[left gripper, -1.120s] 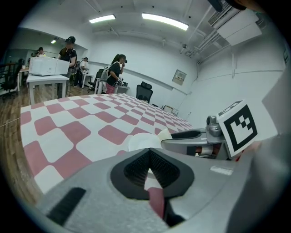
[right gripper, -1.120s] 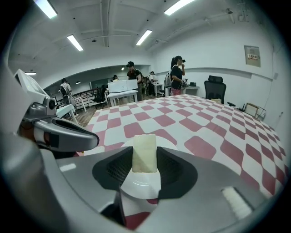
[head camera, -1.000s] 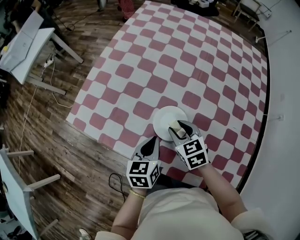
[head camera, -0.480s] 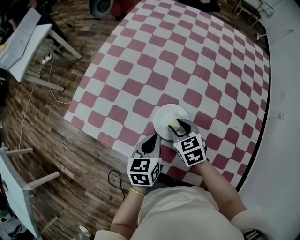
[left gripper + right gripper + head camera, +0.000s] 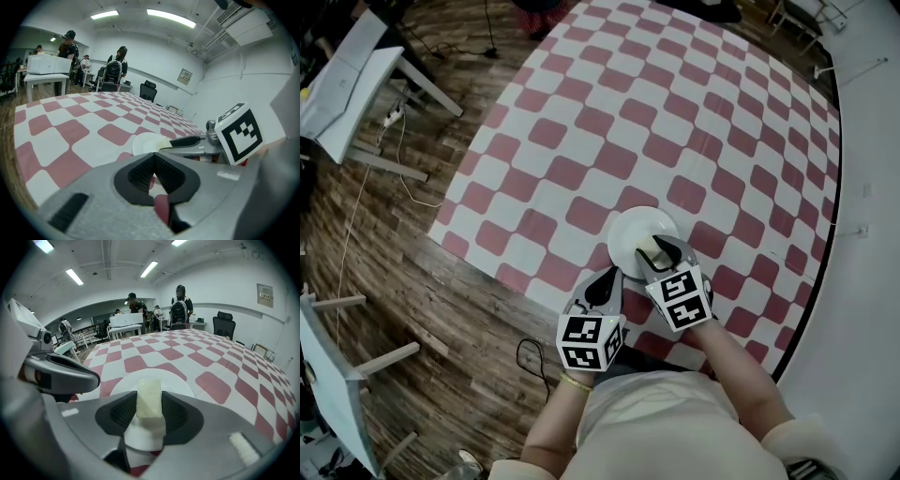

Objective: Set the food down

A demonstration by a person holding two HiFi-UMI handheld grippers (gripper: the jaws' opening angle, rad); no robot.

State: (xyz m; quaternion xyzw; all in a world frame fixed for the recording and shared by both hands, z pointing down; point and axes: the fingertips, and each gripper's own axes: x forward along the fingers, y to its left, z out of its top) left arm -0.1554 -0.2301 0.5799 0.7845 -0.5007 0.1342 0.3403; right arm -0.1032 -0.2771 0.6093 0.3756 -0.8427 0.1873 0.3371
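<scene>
1. Checkered red-and-white cloth covers the desk [image 5: 581,141], with wood floor [image 5: 403,272] to the left. Head view: a white plate [image 5: 630,232] sits near the desk's near edge. The right claw [image 5: 661,247] reaches over the plate's near-right rim, pinching a pale block of food [image 5: 648,251]. The left claw [image 5: 608,279] is parked just left of the plate on the near side, so it's out of the drop path.

2. Left gripper view: the left claw [image 5: 153,157] has its tips pressed together with nothing between them, only cloth behind. It's idle, and my read is it's just standing by. The plate [image 5: 142,142] lies ahead and to the right, and one jaw of the right claw crosses in front of its right side.

3. Right gripper view: the right claw [image 5: 149,405] is clamped on the food [image 5: 149,397], one pad on each flat side and the block upright. That looks like a stable grip for a straight lowering. The plate [image 5: 176,379] is directly behind and under the block, so the aim looks right. I can't tell whether the food touches the plate yet.

4. Judgement: this is the final lowering stage. What's left is to open the jaws once the block is seated. The risk is the block tipping on its narrow end.
</scene>
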